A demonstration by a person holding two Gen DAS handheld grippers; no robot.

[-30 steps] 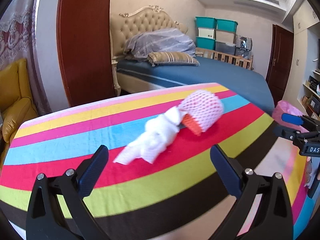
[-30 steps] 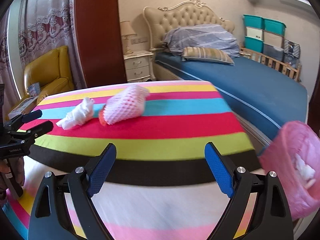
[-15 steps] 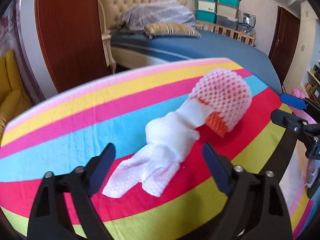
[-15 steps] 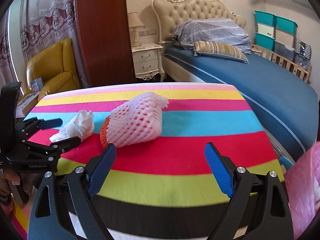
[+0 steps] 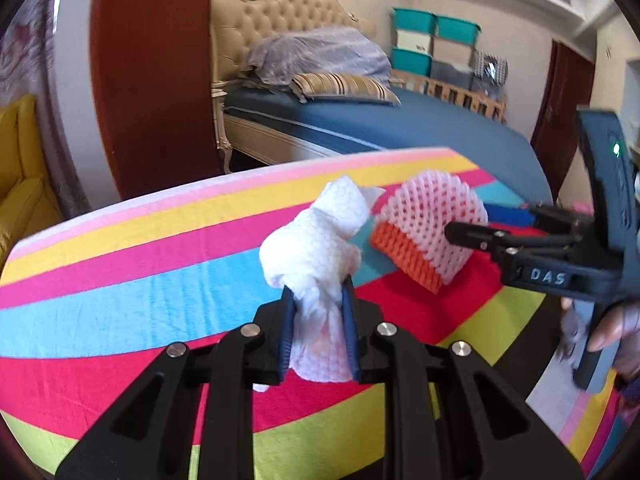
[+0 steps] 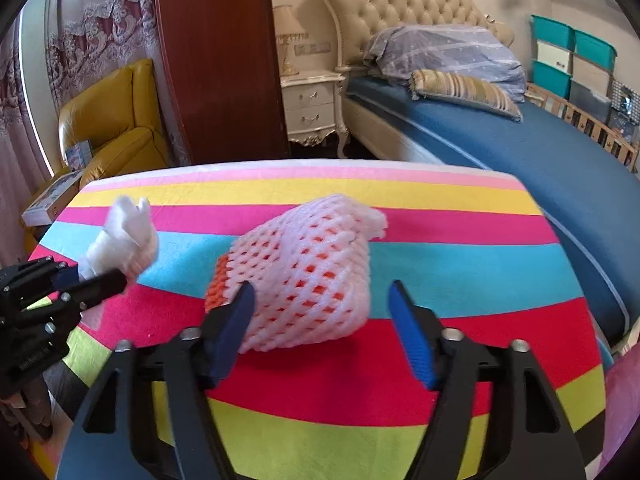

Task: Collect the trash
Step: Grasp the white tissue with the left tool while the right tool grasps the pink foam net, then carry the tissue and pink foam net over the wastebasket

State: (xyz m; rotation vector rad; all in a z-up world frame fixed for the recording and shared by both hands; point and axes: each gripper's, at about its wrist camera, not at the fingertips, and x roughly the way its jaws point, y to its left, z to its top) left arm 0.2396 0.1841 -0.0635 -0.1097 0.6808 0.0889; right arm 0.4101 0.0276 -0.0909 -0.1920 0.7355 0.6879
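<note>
Left wrist view: the left gripper has its jaws pinching a crumpled white tissue at lower centre of the frame, above the striped tabletop.

Right wrist view: the right gripper has its jaws spread on either side of a pink foam net lying mid-frame on the tabletop, the left pad touching it, the right pad apart. At the left edge the tissue sticks up from the other gripper.
</note>
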